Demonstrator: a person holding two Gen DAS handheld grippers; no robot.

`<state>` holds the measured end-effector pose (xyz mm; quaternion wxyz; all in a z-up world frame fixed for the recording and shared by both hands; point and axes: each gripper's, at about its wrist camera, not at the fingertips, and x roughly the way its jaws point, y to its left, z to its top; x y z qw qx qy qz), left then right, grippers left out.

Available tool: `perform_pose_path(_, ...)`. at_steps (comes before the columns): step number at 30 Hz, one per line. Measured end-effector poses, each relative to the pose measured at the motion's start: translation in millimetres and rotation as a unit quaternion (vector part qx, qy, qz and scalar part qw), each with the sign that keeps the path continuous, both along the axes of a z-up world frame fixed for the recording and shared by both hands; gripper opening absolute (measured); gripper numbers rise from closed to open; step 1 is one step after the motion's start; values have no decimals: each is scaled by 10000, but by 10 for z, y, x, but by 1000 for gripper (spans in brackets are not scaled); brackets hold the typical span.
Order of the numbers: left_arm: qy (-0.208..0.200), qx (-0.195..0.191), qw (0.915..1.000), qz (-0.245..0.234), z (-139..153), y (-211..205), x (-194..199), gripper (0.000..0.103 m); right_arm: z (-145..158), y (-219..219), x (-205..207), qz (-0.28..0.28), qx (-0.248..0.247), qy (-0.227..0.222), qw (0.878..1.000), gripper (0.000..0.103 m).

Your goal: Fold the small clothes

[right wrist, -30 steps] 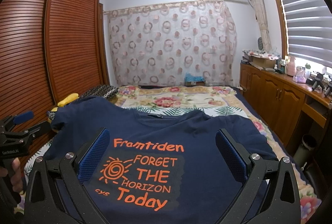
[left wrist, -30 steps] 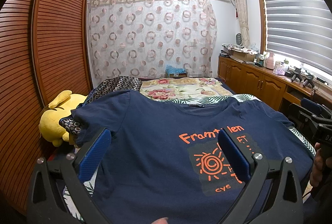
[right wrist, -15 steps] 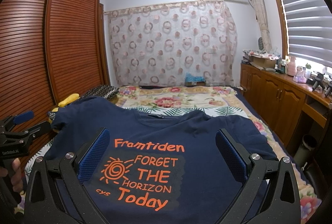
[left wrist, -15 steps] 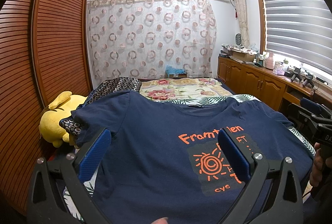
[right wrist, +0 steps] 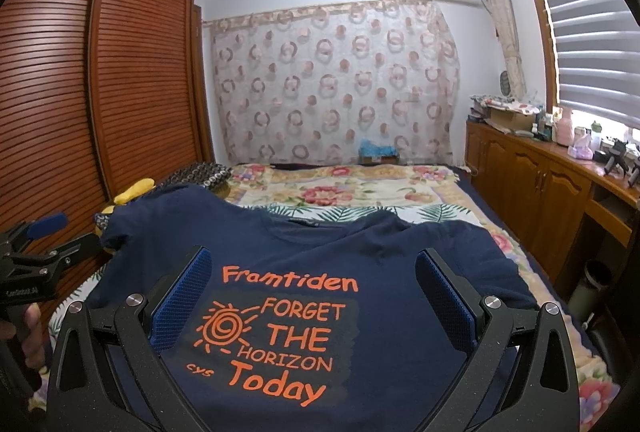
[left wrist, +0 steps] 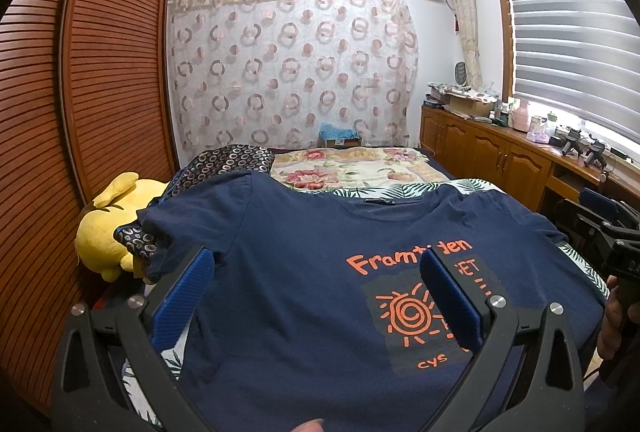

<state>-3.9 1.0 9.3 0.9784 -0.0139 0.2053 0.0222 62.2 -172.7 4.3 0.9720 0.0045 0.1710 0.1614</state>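
A navy T-shirt [left wrist: 296,272] with an orange sun and lettering lies spread flat, front up, on the bed; it also shows in the right wrist view [right wrist: 384,256]. My left gripper [left wrist: 316,272] is open and empty, hovering above the shirt's left half. My right gripper [right wrist: 312,272] is open and empty above the printed chest. The right gripper shows at the right edge of the left wrist view [left wrist: 600,228], and the left gripper at the left edge of the right wrist view [right wrist: 40,248].
The bed [right wrist: 360,191] has a floral cover. A yellow plush toy [left wrist: 108,228] and a patterned pillow [left wrist: 228,163] lie at the shirt's left sleeve. A wooden wardrobe [left wrist: 80,91] stands on the left, low cabinets [right wrist: 532,183] on the right.
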Motion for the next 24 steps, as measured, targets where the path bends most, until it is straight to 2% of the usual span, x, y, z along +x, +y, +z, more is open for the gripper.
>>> perform_pose_path(7, 100, -15, 9999, 34, -83, 77, 55, 103, 57, 145, -20, 186, 13, 89, 9998, 103)
perform_pose_path(14, 308, -21, 9995, 113, -212, 225, 134, 103, -102, 294, 87, 457, -50, 267, 9986, 103)
perform_pose_path(24, 608, 88, 9973, 393, -408, 644, 277, 103, -311, 541, 248, 881, -201, 528, 9945, 103)
